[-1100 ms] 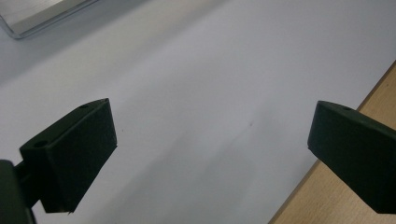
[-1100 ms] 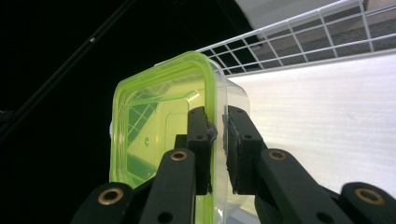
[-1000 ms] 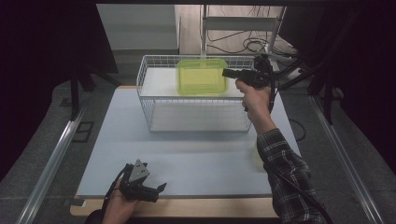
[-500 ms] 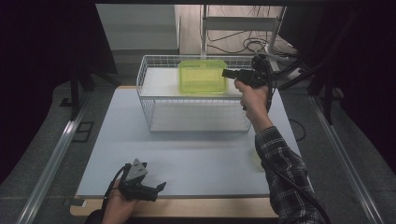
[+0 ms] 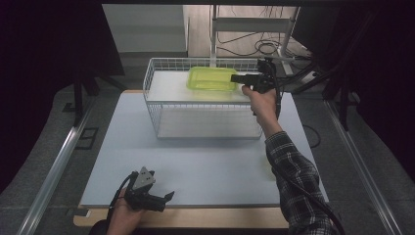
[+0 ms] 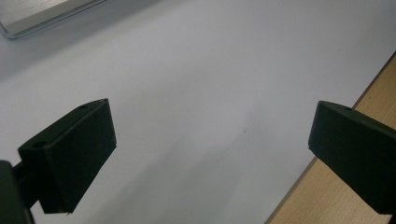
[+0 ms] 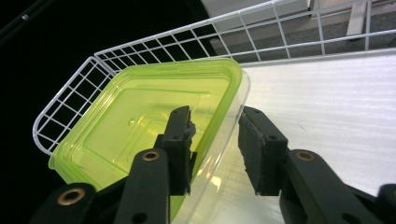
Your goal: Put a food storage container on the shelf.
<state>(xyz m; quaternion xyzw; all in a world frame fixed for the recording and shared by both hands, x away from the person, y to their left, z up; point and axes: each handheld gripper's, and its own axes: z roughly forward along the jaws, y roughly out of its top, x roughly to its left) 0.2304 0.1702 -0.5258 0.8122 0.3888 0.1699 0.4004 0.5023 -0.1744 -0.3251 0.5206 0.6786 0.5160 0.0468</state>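
Yellow-green plastic container [image 5: 212, 79] sits on the upper shelf of the white wire basket [image 5: 155, 105], at its far right. Right gripper [image 7: 215, 140] straddles the container's rim; its jaws have just been opening, pads off the wall. Step in hand: release. Next, by my reading: back straight out without dragging the rim. Left gripper [image 5: 155, 199] rests wide open, empty, at the table's [image 5: 205, 166] near edge.
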